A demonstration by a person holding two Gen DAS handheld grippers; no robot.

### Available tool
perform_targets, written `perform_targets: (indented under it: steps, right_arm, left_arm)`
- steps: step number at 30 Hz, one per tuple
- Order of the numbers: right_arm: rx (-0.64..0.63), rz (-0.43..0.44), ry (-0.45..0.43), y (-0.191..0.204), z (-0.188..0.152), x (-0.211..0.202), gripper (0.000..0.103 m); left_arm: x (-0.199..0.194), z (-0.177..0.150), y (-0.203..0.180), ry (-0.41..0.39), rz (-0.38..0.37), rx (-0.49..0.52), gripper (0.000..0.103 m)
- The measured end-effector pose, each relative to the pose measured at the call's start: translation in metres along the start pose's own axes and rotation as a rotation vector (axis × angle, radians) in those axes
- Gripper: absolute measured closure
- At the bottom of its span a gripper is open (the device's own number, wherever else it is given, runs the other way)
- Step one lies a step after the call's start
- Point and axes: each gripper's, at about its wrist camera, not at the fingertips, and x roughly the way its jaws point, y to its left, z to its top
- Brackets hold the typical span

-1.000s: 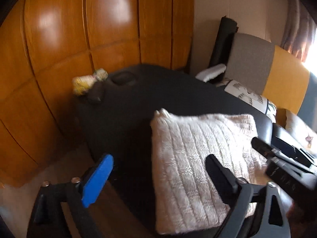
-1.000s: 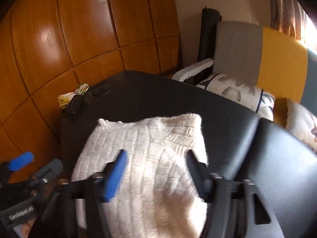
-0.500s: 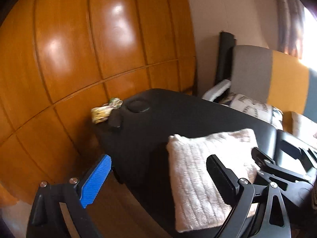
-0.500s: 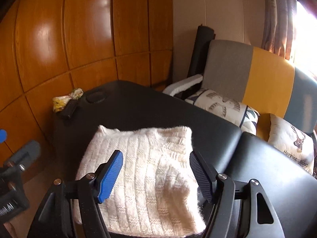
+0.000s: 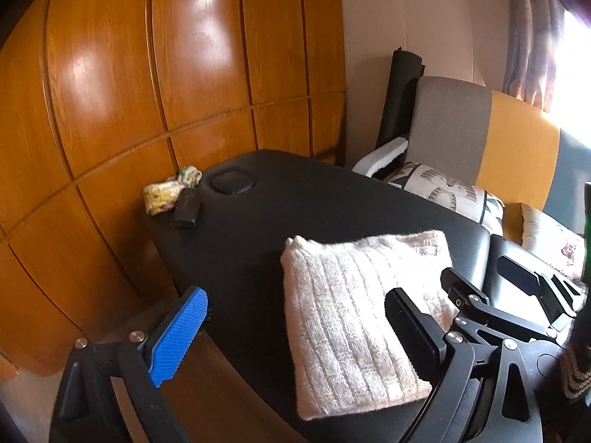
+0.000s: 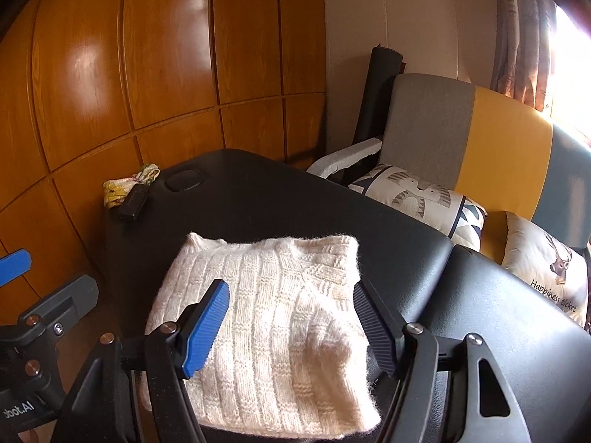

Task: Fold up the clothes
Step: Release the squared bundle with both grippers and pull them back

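On the black padded table [image 6: 369, 221]: folded white knit sweater [image 6: 273, 325], lying flat near our edge.
We've got left gripper [image 5: 295, 332] and right gripper [image 6: 291, 328] both spread wide, holding nothing, hovering above it. Small dark case [image 5: 187, 208] at the far corner.

Cream ribbed knit garment [image 6: 269, 328], a sweater by its texture, folded into a compact, roughly square bundle. Lies flat on the black padded surface [image 6: 280, 206], near its front edge. Folded edges even; one front corner slightly raised.
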Motion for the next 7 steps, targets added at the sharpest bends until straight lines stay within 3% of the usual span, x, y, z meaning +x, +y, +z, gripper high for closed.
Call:
perform_targets:
  steps: [7]
  right_arm:
    - [-0.019,0.002,0.010,0.0037,0.0032,0.0016,0.032]
  left_arm:
    - [0.0040,-0.0030,0.0058,-0.014,0.020,-0.014,0.011]
